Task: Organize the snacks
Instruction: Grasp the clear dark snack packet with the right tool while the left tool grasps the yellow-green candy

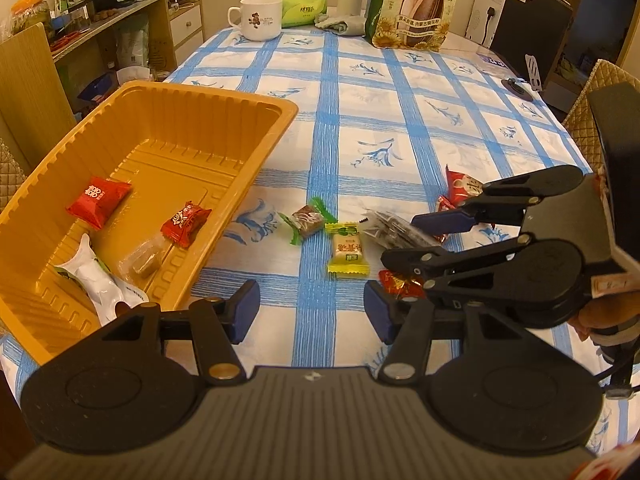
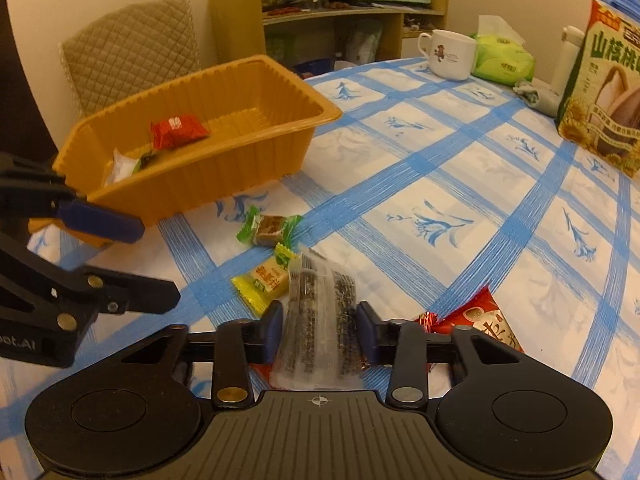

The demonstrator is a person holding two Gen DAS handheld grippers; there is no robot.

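Table with blue-and-white checked cloth [image 1: 400, 120]. Orange plastic tray [image 1: 256, 100], ribbed walls, sits at the table's left edge.

In the tray: flat red packet with white print [image 1: 98, 202]; smaller red packet [image 1: 186, 220] beside it; clear-wrapped brown piece [image 1: 142, 262]; white pouch [image 1: 98, 280] nearest the camera.

Loose on the cloth, between tray and right edge: brown candy in a green-ended wrapper [image 1: 306, 220]; yellow packet with green print [image 1: 346, 252] just beside it; clear packet with dark speckled strips [image 2: 320, 320]; larger red packet [image 2: 484, 324] to its right toward the near edge; small red foil candy [image 1: 400, 284] close to the left gripper's right finger.

Right gripper [image 2: 320, 330]: the blue pads stand on either side of the clear speckled packet, at its edges. Packet looks crinkled, transparent film with black-flecked bars inside, standing tilted between the pads. Cannot tell whether the pads are already pressing on it.

Left gripper [image 1: 312, 310]: jaws apart, nothing between them, over bare cloth near the tray's near right corner.

Far end of the table: white mug with a small bear print [image 1: 258, 18], green tissue pack [image 1: 298, 6], large sunflower-seed bag [image 1: 416, 4] standing upright.
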